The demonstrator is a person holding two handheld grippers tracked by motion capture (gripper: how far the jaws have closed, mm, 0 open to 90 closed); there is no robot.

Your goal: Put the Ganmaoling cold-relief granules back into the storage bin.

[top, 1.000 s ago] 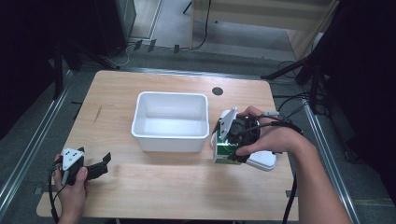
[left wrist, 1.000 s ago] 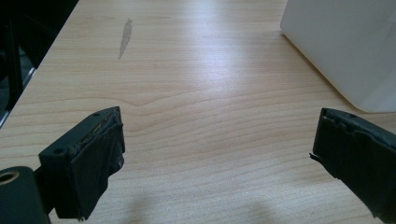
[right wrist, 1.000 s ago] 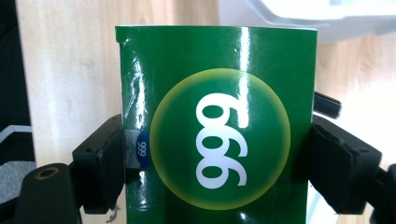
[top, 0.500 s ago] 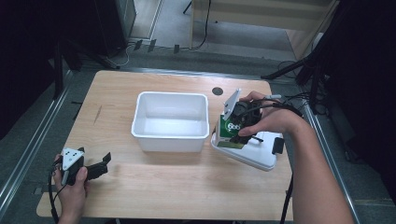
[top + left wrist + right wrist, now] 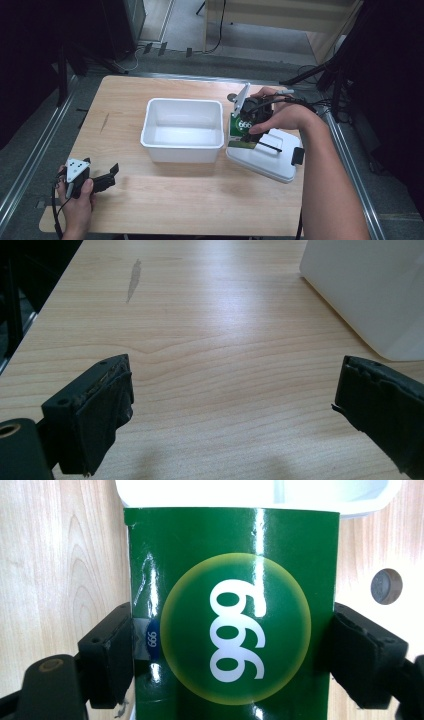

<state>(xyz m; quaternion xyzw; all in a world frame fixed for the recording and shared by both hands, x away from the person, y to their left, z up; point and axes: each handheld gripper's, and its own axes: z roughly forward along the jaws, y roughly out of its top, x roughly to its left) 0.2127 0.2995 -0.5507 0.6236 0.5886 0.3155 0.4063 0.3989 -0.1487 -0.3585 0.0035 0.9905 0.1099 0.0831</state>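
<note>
A green carton (image 5: 241,132) with a white "999" in a yellow circle (image 5: 235,615) hangs just right of the white bin (image 5: 182,146), above the near edge of a white lid (image 5: 267,161). My right gripper (image 5: 245,128) is shut on it, and in the right gripper view (image 5: 232,647) both black pads press on the carton's sides. The bin's rim (image 5: 250,492) lies straight beyond the carton. My left gripper (image 5: 111,173) rests at the table's near left corner in a hand. Its jaws stand wide apart (image 5: 232,405) over bare wood, with nothing between them.
The wooden table (image 5: 200,200) has a small round hole (image 5: 231,96) behind the bin, also seen as a grey disc (image 5: 386,586). The bin's white wall (image 5: 370,290) stands ahead and right of the left gripper. Metal rails run along both table sides.
The right gripper has carried the green carton up and away from the person, uncovering more of the white lid beneath it. The left hand and its gripper have stayed put.
</note>
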